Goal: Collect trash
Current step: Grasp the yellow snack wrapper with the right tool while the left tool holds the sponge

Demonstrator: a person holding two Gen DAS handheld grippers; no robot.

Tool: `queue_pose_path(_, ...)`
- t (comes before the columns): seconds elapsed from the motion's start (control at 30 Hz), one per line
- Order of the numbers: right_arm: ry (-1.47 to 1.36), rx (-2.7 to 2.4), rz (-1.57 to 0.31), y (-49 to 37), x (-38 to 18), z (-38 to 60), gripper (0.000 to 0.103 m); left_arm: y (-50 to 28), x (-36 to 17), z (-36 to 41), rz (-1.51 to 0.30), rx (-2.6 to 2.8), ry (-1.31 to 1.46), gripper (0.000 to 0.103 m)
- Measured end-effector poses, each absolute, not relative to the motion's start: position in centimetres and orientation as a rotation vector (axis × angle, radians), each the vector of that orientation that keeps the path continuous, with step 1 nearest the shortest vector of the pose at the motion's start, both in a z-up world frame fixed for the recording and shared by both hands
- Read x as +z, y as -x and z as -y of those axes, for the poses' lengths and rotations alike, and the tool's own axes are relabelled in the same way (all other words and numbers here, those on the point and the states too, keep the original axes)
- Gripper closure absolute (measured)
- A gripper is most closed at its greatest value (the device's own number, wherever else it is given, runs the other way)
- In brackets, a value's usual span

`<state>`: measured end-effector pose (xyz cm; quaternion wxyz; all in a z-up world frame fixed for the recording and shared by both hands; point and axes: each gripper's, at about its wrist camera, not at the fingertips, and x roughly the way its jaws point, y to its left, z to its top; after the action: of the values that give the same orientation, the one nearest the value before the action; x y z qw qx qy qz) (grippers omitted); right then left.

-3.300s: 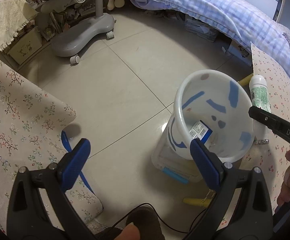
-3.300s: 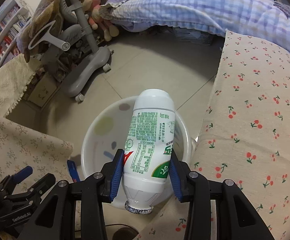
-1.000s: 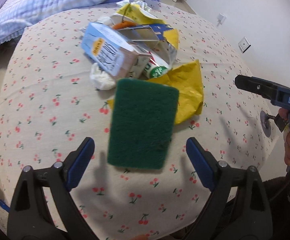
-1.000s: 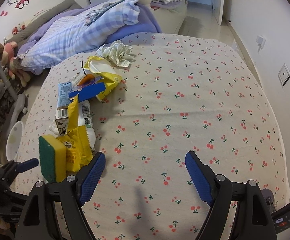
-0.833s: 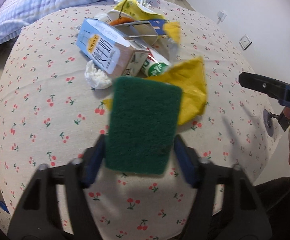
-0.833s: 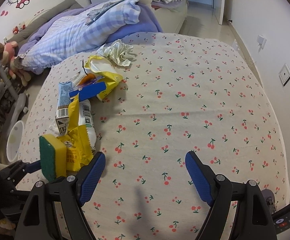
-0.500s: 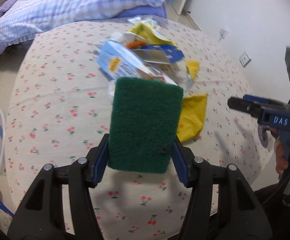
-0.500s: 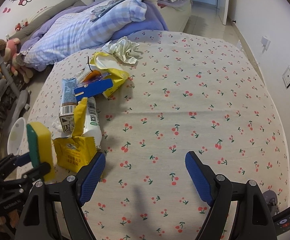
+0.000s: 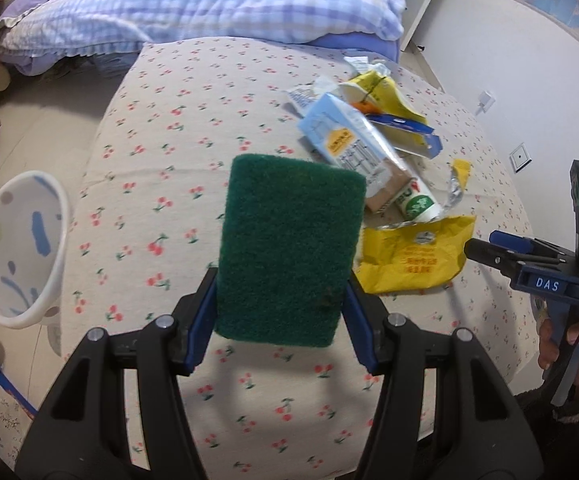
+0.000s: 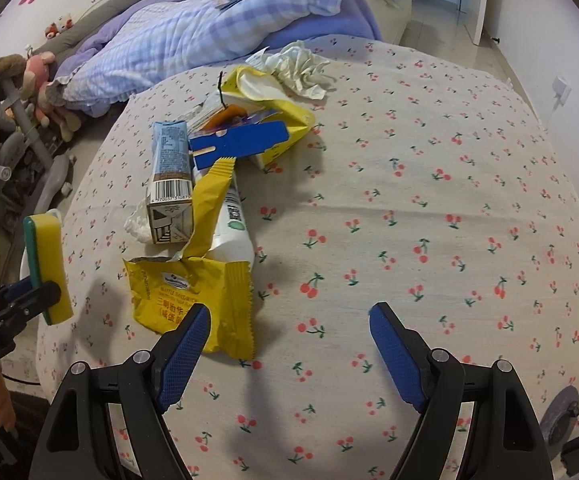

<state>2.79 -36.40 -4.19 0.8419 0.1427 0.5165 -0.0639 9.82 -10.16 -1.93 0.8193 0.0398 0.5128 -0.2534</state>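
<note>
My left gripper (image 9: 279, 314) is shut on a green-and-yellow scouring sponge (image 9: 289, 248) and holds it above the cherry-print table (image 9: 193, 120); the sponge also shows in the right wrist view (image 10: 47, 264). A white bin with blue patches (image 9: 17, 240) stands on the floor to the left of the table. My right gripper (image 10: 289, 344) is open and empty over the table, just right of a torn yellow wrapper (image 10: 193, 300). Behind it lie a milk carton (image 10: 169, 188), a white bottle (image 10: 233, 232) and a blue carton flap (image 10: 241, 140).
A crumpled tissue (image 10: 301, 68) and a yellow bag (image 10: 265, 92) lie at the table's far side. A bed with a checked blue quilt (image 9: 169, 4) stands beyond. A grey chair base (image 10: 49, 176) and stuffed toys (image 10: 45, 80) are at the left.
My left gripper closed on the sponge, lifted it off the table and turned left, so the bin has come into view. My right gripper stayed open and moved slightly closer to the trash.
</note>
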Motion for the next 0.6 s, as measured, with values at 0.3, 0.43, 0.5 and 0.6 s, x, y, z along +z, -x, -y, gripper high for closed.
queue_pose_path(0.3,-0.325,-0.095,-1.086,-4.3,-5.3,35.2,0.031,-10.0,-1.9,7.9,-1.094,-0.513,-0.073,0.044)
queue_pose_path(0.43,-0.358,-0.058,-1.091,-4.7,-5.9,35.0,0.071,-10.1,-1.9,7.3,-1.092,-0.510,-0.068,0.044)
queue_pose_path(0.5,-0.382,-0.031,-1.102,-4.7,-6.0,34.9,0.081,-10.1,-1.8,6.8,-1.089,-0.509,-0.063,0.044)
queue_pose_path(0.6,-0.405,-0.002,-1.088,-3.9,-5.2,34.8,0.092,-10.1,-1.4,6.0,-1.083,-0.504,-0.050,0.044)
